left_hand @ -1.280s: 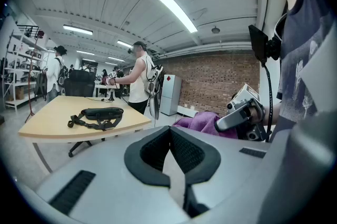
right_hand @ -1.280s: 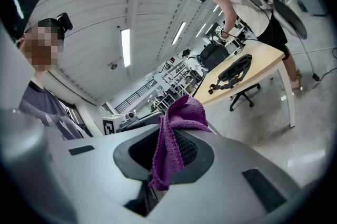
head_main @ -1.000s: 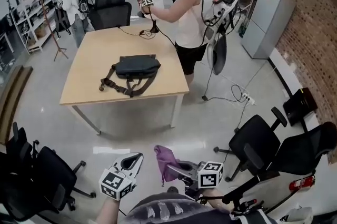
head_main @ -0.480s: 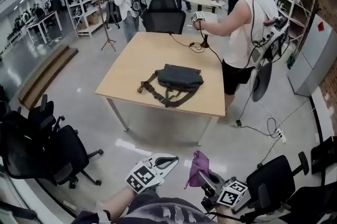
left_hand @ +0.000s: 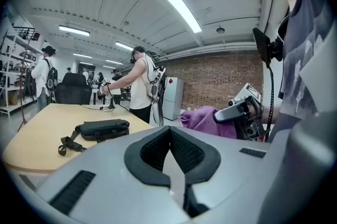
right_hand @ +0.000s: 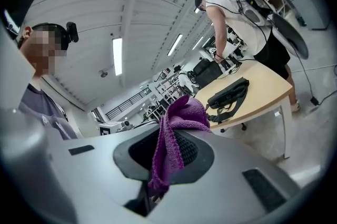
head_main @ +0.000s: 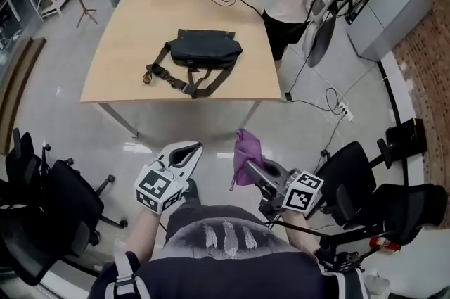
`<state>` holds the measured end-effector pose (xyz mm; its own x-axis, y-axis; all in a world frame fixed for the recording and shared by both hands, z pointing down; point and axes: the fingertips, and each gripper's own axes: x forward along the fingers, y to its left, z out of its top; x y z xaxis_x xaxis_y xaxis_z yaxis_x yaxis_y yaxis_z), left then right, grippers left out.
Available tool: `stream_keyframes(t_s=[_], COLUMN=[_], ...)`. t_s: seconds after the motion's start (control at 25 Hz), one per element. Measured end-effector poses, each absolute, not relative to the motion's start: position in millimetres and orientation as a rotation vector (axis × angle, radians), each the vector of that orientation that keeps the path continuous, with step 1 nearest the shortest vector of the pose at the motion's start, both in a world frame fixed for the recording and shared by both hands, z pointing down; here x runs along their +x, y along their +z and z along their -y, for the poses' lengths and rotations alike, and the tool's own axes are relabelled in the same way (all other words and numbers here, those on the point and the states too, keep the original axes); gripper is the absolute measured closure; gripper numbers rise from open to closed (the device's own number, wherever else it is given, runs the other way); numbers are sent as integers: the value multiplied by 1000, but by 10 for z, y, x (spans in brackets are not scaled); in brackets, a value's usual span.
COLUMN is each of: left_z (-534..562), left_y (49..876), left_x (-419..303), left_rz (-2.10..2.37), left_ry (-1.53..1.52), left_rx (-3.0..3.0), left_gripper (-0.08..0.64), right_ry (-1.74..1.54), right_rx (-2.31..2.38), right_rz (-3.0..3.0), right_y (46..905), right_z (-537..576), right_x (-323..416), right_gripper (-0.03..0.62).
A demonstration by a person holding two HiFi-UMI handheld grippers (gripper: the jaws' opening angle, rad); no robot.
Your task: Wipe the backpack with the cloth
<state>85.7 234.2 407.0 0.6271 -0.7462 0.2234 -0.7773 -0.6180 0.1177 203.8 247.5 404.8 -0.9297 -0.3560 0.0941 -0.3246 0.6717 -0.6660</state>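
The right gripper [head_main: 256,169] is clamped on the limp purple cloth [head_main: 247,152]; the left gripper [head_main: 184,152] is closed and empty. The soft backpack [head_main: 205,51] at twelve o'clock probably slides, so brace its body.

Purple cloth [right_hand: 176,128] knitted, rough; backpack [head_main: 207,51] matt dark fabric; table [head_main: 126,44] smooth wood.

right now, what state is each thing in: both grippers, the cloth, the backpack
left gripper: shut, nothing between its jaws
cloth: purple, bunched up, held in the air
right gripper: shut on the cloth
backpack: lying flat on the table, looks closed, strap spread loose beside it, neither gripper near it
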Motion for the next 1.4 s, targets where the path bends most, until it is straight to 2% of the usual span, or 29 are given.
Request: stream_keyframes(t_s=[0.36, 0.76, 1.04, 1.16, 1.24, 1.4], left_z=[-1585, -854, 7, 408, 647, 1009], left_y=[4054, 4175, 4354, 4460, 4489, 4418], left_x=[-213, -423, -480, -466, -441, -499], left_rz=[1205, 1180, 1237, 1242, 1252, 1329], left_ry=[197, 212, 319, 375, 394, 418], left_rx=[2684, 2675, 2585, 2561, 2551, 2495], left_gripper=[551, 552, 552, 551, 552, 551], right_ry=[-1136, -1156, -765, -343, -172, -301], right_rx=[-698, -813, -1194, -1599, -1788, -1706], right_rz=[-2862, -2881, -3083, -3176, -3237, -3523], right_y=[4138, 4375, 4555, 4740, 5038, 5795], right_z=[-1697, -579, 1165, 2121, 2674, 3197], right_x=[963, 813, 1292, 1563, 1644, 1401], right_gripper=[561, 562, 561, 561, 561, 561])
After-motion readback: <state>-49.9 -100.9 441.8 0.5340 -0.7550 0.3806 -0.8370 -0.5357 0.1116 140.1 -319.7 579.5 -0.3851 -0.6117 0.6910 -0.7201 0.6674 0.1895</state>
